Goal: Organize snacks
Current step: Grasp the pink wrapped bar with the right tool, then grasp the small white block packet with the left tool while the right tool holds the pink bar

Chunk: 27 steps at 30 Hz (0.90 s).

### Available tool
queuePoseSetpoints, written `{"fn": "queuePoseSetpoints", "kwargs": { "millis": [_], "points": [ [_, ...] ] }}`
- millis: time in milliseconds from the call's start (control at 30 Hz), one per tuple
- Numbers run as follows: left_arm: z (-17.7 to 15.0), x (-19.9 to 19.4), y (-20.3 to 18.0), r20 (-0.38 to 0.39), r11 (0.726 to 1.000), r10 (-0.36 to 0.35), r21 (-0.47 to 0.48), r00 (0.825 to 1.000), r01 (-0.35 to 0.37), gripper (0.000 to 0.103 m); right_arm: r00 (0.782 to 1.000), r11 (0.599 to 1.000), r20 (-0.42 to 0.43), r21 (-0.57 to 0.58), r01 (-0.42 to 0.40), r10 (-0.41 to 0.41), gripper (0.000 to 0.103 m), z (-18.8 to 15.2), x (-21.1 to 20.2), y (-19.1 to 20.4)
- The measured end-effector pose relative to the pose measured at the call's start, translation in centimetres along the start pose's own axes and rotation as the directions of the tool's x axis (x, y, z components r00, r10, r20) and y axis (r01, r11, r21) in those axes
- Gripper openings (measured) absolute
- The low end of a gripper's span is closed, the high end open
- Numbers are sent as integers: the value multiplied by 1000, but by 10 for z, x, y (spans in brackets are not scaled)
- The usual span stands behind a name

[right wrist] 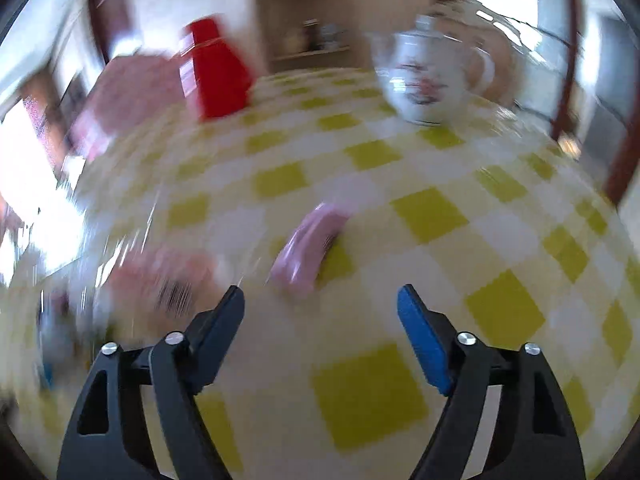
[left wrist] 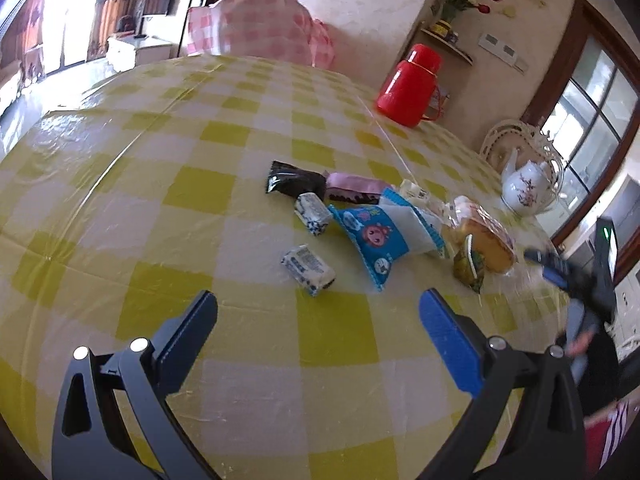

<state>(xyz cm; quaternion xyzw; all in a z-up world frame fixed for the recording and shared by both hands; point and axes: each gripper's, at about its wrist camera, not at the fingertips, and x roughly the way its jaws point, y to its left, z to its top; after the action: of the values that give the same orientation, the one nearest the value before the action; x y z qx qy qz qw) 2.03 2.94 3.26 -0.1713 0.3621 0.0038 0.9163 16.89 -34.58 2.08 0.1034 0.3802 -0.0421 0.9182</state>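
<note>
Several snack packets lie in a cluster on the yellow-checked tablecloth [left wrist: 160, 200]: a black wrapper [left wrist: 292, 179], a pink bar [left wrist: 356, 187], a blue cartoon packet [left wrist: 376, 238], two small white-blue packets [left wrist: 309, 269] [left wrist: 313, 213], a wrapped cake [left wrist: 486, 242] and a green sachet [left wrist: 468, 266]. My left gripper [left wrist: 318, 308] hovers open in front of them, nothing between its fingers. In the blurred right wrist view a pink packet [right wrist: 306, 250] lies just beyond my right gripper [right wrist: 320, 300], which stands open and empty. The right gripper also shows as a dark blur [left wrist: 568, 276] in the left wrist view.
A red thermos jug [left wrist: 408, 86] stands at the back of the table and a white flowered teapot [left wrist: 526, 188] at the right, in front of a white wire basket [left wrist: 516, 140]. A pink-checked chair cover [left wrist: 260, 24] is behind the table. More blurred packets [right wrist: 160, 280] lie left.
</note>
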Motion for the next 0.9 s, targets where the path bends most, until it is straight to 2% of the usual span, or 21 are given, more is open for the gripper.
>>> {"fn": "queuePoseSetpoints", "kwargs": {
  "millis": [133, 233, 267, 333, 367, 567, 800, 900],
  "points": [
    [1, -1, 1, 18, 1000, 15, 8, 1000, -16, 101, 999, 997, -15, 65, 41, -40, 70, 21, 34, 2],
    [3, 3, 5, 4, 1000, 15, -7, 1000, -15, 101, 994, 995, -57, -19, 93, -94, 64, 24, 57, 16],
    [3, 4, 7, 0, 1000, 15, -12, 1000, -15, 101, 992, 995, -86, -43, 90, -94, 44, 23, 62, 19],
    [3, 6, 8, -5, 1000, 20, -10, 1000, -20, 101, 991, 993, -84, -68, 96, -102, 25, 19, 58, 20],
    [4, 7, 9, -6, 1000, 27, -5, 1000, -27, 101, 991, 992, -81, -79, 98, -104, 22, 15, 53, 19],
    [3, 9, 19, -21, 999, 46, -25, 999, -47, 101, 1000, 997, -31, -77, 1, -3, 21, -21, -4, 17],
    [0, 4, 23, -22, 997, 77, -9, 997, -77, 101, 985, 963, 48, -221, -152, 166, 21, -94, -97, 75],
    [-5, 7, 19, -40, 995, 97, 35, 995, -95, 101, 972, 937, 25, -275, -216, 232, 21, -121, -111, 100]
  ]
}}
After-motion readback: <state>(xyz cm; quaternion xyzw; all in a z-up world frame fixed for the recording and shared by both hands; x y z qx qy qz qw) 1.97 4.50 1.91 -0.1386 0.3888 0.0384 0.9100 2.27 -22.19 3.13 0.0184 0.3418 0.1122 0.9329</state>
